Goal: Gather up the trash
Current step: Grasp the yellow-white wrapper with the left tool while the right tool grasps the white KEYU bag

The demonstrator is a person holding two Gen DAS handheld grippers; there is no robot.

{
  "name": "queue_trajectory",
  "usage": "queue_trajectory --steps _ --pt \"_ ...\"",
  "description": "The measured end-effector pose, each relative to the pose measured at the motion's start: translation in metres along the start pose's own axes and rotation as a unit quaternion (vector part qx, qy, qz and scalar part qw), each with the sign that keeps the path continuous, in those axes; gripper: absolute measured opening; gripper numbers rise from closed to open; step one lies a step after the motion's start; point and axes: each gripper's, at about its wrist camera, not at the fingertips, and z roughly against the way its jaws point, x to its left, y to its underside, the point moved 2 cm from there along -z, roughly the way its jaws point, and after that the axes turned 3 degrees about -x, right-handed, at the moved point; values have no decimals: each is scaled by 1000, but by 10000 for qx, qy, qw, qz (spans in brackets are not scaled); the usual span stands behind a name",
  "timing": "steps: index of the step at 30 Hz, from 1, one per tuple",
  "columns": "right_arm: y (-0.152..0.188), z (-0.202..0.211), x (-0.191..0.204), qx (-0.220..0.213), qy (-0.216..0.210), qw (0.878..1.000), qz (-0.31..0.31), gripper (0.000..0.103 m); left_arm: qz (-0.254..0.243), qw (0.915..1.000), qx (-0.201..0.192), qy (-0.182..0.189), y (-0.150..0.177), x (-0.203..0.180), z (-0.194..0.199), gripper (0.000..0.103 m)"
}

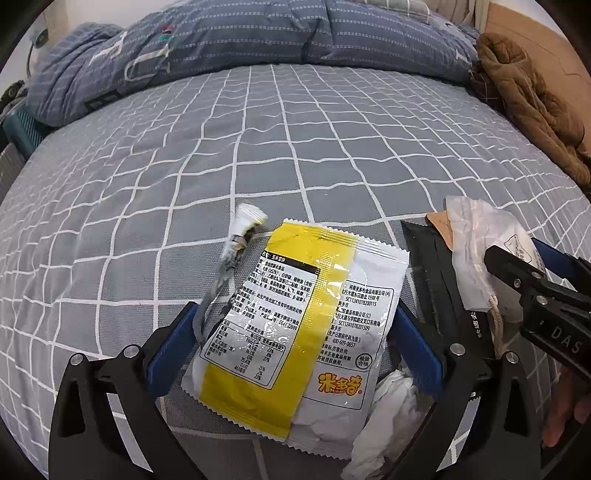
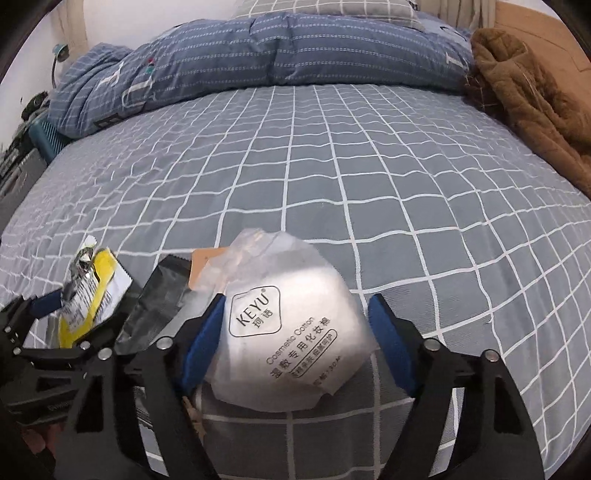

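My left gripper (image 1: pixel 295 328) is open, its blue pads on either side of a yellow and white snack wrapper (image 1: pixel 295 325) lying on the grey checked bed sheet (image 1: pixel 295 147). A twisted grey wrapper scrap (image 1: pixel 236 251) lies just left of it, a crumpled white tissue (image 1: pixel 391 417) at its lower right. A black foil packet (image 1: pixel 439 269) lies to the right. My right gripper (image 2: pixel 295 325) is open around a clear cosmetic cotton bag (image 2: pixel 291 332); the bag also shows in the left wrist view (image 1: pixel 480 240), and the snack wrapper in the right wrist view (image 2: pixel 92 291).
A folded blue quilt (image 1: pixel 258 33) lies across the far end of the bed. A brown fleece garment (image 1: pixel 528 103) lies at the right edge by the wooden headboard (image 2: pixel 546 33). A teal bin (image 2: pixel 48 140) stands off the bed's left side.
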Motion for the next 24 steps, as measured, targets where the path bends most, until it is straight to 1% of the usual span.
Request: queue_trajectory --steps 1,3,4,6,9,11,12,14,17,24 --pt "1 0 0 14 -11 10000 11 68 3 10000 -6 -15 0 0 0 92" --pt "1 -1 -1 47 -29 10000 7 65 19 10000 -23 -1 1 1 0 88" --pt "1 -2 -1 59 -30 10000 7 64 7 10000 -28 7 1 1 0 85" --pt "2 -3 -1 109 -29 9999 23 59 -16 10000 -32 41 1 2 0 80" --pt "4 -4 0 141 -44 9999 62 53 -6 10000 -38 62 1 4 0 69" --pt "4 -5 1 165 -64 9998 86 50 1 10000 -37 74 0 6 0 58" --pt "4 -5 1 175 -73 9998 90 49 16 9999 -28 111 0 7 0 57" --pt "4 -6 1 182 -90 9998 83 47 31 9999 -26 152 -1 9 1 49" --pt "5 -4 0 153 -90 9998 69 47 69 9998 -39 172 -2 11 2 44" --pt "0 7 -1 -35 -46 10000 17 47 106 9998 -149 43 -5 14 9 43"
